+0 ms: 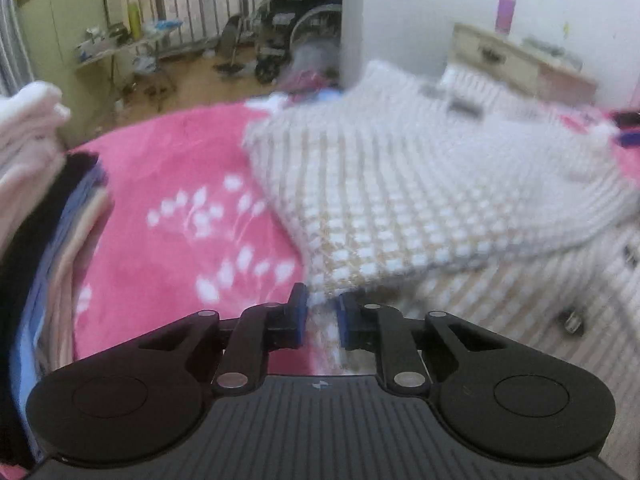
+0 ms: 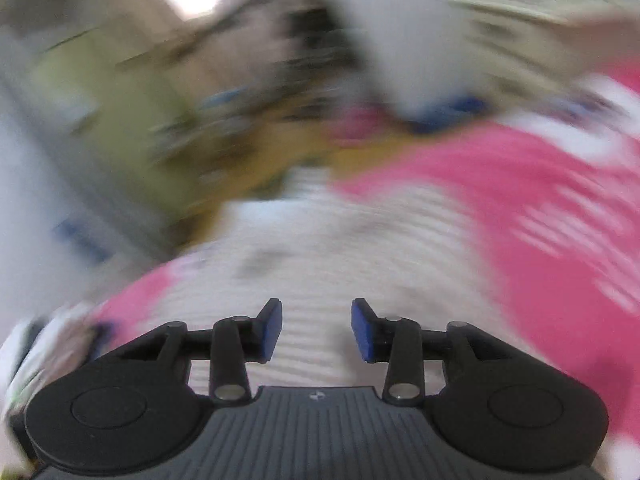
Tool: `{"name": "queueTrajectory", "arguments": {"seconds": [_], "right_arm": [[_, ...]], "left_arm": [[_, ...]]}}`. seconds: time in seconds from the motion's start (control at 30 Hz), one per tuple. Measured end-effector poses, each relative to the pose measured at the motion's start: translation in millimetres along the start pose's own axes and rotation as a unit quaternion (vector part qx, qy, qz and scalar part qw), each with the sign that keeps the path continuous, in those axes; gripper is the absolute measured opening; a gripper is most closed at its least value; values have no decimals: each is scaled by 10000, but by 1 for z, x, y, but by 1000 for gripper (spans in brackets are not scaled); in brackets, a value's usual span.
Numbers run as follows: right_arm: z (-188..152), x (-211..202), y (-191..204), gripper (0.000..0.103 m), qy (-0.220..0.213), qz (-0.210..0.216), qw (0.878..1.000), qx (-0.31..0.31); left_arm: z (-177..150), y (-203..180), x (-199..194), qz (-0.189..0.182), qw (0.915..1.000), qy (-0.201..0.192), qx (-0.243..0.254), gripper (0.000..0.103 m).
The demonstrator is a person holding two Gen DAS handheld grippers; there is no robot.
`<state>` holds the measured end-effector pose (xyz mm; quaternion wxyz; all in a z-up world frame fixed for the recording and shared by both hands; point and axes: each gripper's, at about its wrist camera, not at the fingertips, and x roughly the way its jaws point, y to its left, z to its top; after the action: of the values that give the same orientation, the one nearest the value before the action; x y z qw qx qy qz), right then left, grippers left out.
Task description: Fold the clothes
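A white knitted sweater [image 1: 400,184] lies on a pink flowered blanket [image 1: 168,184]. One folded part rests over a striped part with dark buttons [image 1: 520,320]. My left gripper [image 1: 323,316] is at the folded part's near corner, its blue pads narrowly apart with the knit edge pinched between them. The right wrist view is heavily blurred. There my right gripper [image 2: 317,328] stands open above pale striped knit cloth [image 2: 340,248], with nothing between its pads. The pink blanket [image 2: 540,208] shows to its right.
A stack of folded clothes [image 1: 48,208] in white, black, blue and pink stands at the left edge of the bed. Beyond the bed are a beige nightstand [image 1: 512,60] with a pink bottle [image 1: 506,12], a wheelchair [image 1: 288,32] and a cluttered small table [image 1: 116,44].
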<state>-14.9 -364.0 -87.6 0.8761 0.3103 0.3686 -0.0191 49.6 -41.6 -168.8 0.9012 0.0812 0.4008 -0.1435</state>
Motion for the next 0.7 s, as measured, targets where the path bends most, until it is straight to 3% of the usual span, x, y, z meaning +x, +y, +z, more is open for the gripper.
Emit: {"name": "queueTrajectory", "arguments": {"seconds": [0.03,0.1,0.2,0.3,0.43,0.5,0.6,0.67,0.7], "right_arm": [[-5,-5,-23,43,-43,-249,9990,376],[-10,-6,-51,43,-148,-257,9949,966],[-2,-5,-62,43,-174,-57,9930,1165],[2,7,-54,53,-23,85,9961,881],[-5,28,-34,49,260,200,9989,337],[-9,29,-13,12,240,127,9993,-265],[-15,16,9,11,-92,-42,9948,-1014],[-23,25,9,12,74,-463,9897,-1351],[-28,31,8,19,139,-661,9860,-1526]], "left_arm": [[-3,0,-2,-30,10000,37,62,15],[-6,2,-11,-73,9999,36,127,16],[-7,2,-36,-21,9997,-182,178,20],[-5,-10,-58,-212,9967,-617,483,28],[1,-56,-59,-528,9804,-1043,1588,34],[9,-67,-51,-767,9775,-1131,1607,34],[25,-71,-40,-983,9802,-1130,1294,34],[32,-69,-34,-986,9824,-1104,1140,34],[36,-67,-26,-895,9851,-1004,1070,34]]}}
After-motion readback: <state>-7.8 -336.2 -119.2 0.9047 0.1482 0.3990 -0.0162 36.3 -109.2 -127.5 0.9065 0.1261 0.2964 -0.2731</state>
